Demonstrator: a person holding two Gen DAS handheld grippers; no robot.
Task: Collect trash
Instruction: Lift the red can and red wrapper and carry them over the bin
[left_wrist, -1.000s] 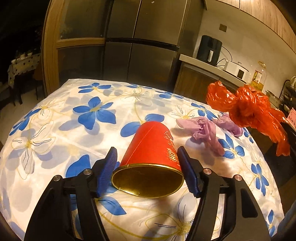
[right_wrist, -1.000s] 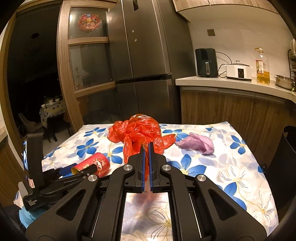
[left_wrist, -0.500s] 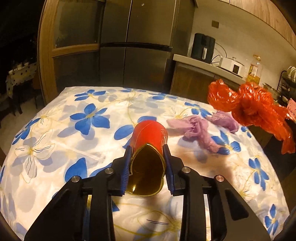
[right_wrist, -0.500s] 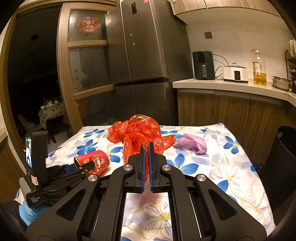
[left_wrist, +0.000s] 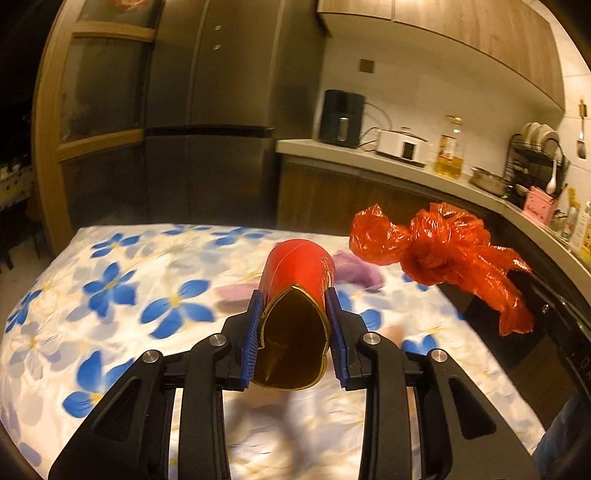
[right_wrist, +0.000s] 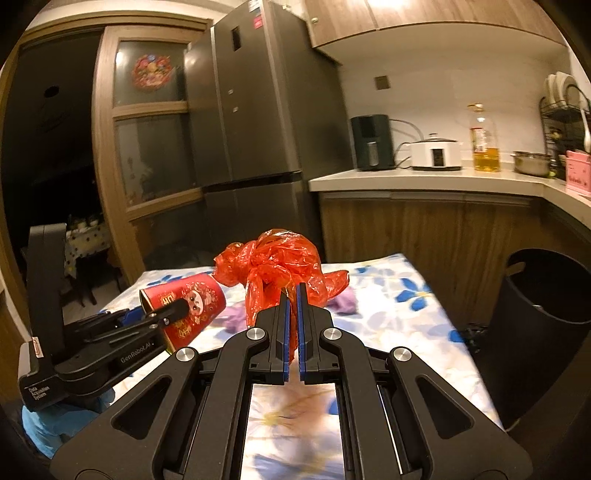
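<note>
My left gripper (left_wrist: 293, 301) is shut on a red paper cup (left_wrist: 299, 266) with a gold inside, squashed at the rim and held above the floral tablecloth (left_wrist: 129, 295). The cup also shows in the right wrist view (right_wrist: 192, 306). My right gripper (right_wrist: 292, 291) is shut on a crumpled red plastic bag (right_wrist: 280, 262), held in the air; the bag also shows in the left wrist view (left_wrist: 443, 251). A crumpled purple glove (left_wrist: 354, 273) lies on the table beyond the cup.
A black trash bin (right_wrist: 546, 325) stands at the table's right side. A dark fridge (right_wrist: 258, 122) and a wooden counter (right_wrist: 424, 184) with appliances and an oil bottle stand behind the table.
My left gripper closed on the red cup, squashing its rim, and lifted it off the table. My right gripper rose a little with the red bag.
</note>
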